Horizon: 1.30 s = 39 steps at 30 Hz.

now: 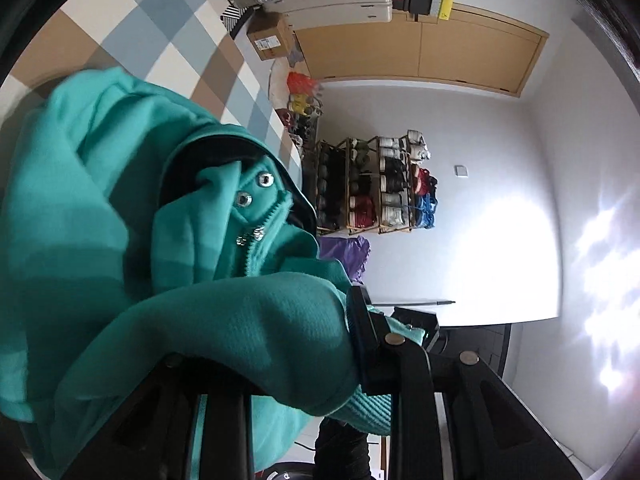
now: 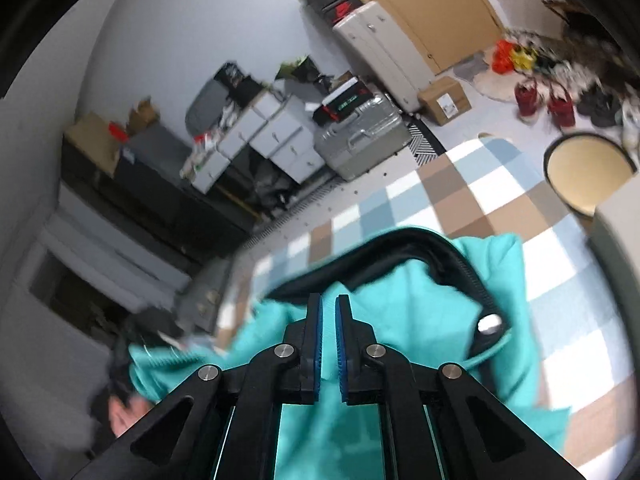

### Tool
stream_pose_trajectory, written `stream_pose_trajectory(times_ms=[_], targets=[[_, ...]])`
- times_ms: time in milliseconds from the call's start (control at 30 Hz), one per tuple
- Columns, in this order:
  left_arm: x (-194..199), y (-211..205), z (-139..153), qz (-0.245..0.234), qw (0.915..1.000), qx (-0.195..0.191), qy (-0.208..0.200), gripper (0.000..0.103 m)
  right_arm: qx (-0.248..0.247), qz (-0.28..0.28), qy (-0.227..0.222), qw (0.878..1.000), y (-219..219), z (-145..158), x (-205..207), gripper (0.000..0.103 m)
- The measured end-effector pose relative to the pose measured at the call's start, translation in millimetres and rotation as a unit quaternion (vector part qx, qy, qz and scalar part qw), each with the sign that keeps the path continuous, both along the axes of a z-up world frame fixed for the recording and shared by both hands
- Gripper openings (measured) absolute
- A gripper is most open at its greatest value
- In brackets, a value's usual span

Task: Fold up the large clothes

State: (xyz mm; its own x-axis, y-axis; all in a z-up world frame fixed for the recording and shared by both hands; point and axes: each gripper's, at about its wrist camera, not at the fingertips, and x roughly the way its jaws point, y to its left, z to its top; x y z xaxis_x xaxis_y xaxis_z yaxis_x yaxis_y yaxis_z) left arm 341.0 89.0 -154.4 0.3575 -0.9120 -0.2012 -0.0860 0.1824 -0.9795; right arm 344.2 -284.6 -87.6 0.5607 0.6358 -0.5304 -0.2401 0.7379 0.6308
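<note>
While you hold both grippers up, the teal fleece zip hoodie point(image 1: 132, 240) hangs bunched across your left gripper point(image 1: 400, 332), whose black fingers are clenched on a fold of its fabric near the ribbed cuff. Its black-lined hood and metal eyelets face the left camera. Your right gripper point(image 2: 329, 320) shows its blue pads nearly together, pinching teal cloth of the same hoodie point(image 2: 400, 320), which drapes below over the blue, brown and white checked floor mat point(image 2: 460, 192). Far off stands a shoe rack point(image 1: 368, 184) against the wall.
</note>
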Motion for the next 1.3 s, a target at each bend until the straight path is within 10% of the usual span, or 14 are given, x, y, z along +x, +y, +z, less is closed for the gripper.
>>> stream_pose_trajectory(times_ms=[67, 233, 400, 500, 600, 700, 767, 800, 833, 1033, 1300], targets=[[-7, 1, -1, -0.009, 1.0000, 0.002, 0.003, 0.021, -0.034, 0.044, 0.000, 0.998, -1, -7, -1, 0.084], [-4, 6, -9, -0.018, 0.9997, -0.003, 0.018, 0.021, -0.131, 0.117, -0.026, 0.984, 5, -16, -6, 0.092], [-6, 7, -12, -0.023, 0.9991, 0.009, 0.033, 0.024, -0.254, 0.199, -0.055, 0.945, 55, -28, -17, 0.086], [-5, 3, -11, -0.033, 0.9982, 0.031, 0.039, 0.041, -0.348, 0.204, -0.057, 0.913, 87, -44, -14, 0.036], [-8, -1, -11, -0.035, 0.9953, 0.068, 0.059, 0.081, -0.344, 0.200, -0.015, 0.917, 95, -52, -7, 0.017], [-18, -6, 1, -0.061, 0.9912, 0.114, 0.026, 0.081, -0.315, 0.172, -0.020, 0.933, 85, -38, -13, 0.012], [-23, -5, 5, -0.058, 0.9903, 0.125, 0.016, 0.064, -0.266, 0.141, -0.043, 0.953, 67, -15, -21, 0.011], [-23, -5, 7, -0.061, 0.9903, 0.125, 0.008, 0.024, -0.253, 0.127, -0.059, 0.957, 61, -4, -26, 0.011], [-22, -5, 10, -0.068, 0.9893, 0.129, 0.000, 0.006, -0.234, 0.109, -0.080, 0.963, 52, 9, -33, 0.010], [-14, 20, 23, -0.018, 0.9908, 0.133, -0.014, 0.004, -0.228, 0.039, -0.148, 0.961, 49, 50, -33, 0.010], [8, 62, 13, 0.043, 0.9908, 0.128, 0.006, 0.003, -0.186, -0.052, -0.062, 0.979, 1, 13, 25, 0.011]])
